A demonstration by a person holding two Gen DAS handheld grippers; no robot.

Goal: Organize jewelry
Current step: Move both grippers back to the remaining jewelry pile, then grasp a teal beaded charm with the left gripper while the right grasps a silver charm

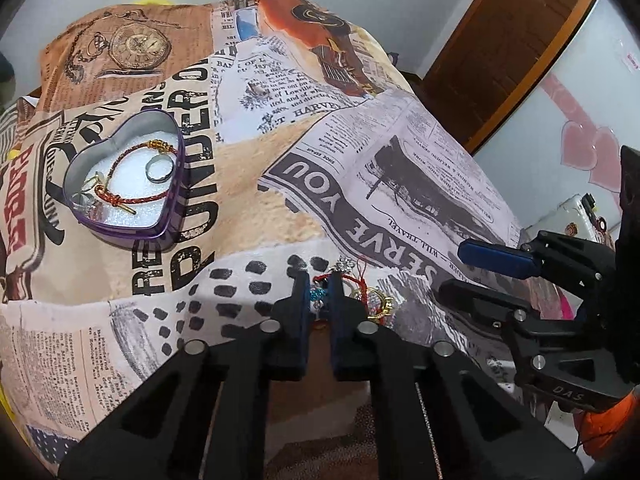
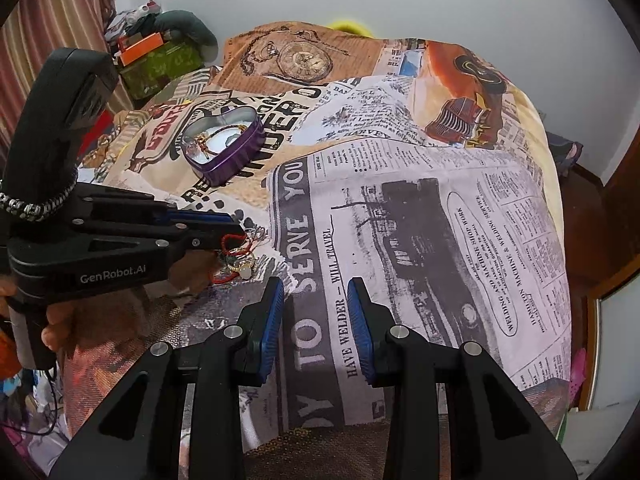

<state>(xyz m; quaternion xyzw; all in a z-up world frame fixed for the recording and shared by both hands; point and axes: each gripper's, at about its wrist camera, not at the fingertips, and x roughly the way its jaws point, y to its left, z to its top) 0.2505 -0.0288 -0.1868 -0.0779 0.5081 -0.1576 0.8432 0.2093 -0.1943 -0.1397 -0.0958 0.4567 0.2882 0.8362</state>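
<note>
1. Left wrist view: left hand-held gripper (image 1: 320, 286) at lower centre, jaws nearly together around the jewelry pile (image 1: 360, 292); whether they grip a piece, cannot tell.
2. Heart-shaped tin (image 1: 124, 184) lies at upper left of that gripper, well apart.
3. Right hand-held gripper (image 2: 316, 292): jaws apart, empty; the pile lies at its left.
4. Count: one tin, one pile; tin holds one red cord bracelet (image 1: 138, 200), one silver ring (image 1: 159, 170).

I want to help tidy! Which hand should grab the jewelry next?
The left gripper: its fingers are already closing around the jewelry pile. The right gripper is open, off to the side over bare cloth.
</note>
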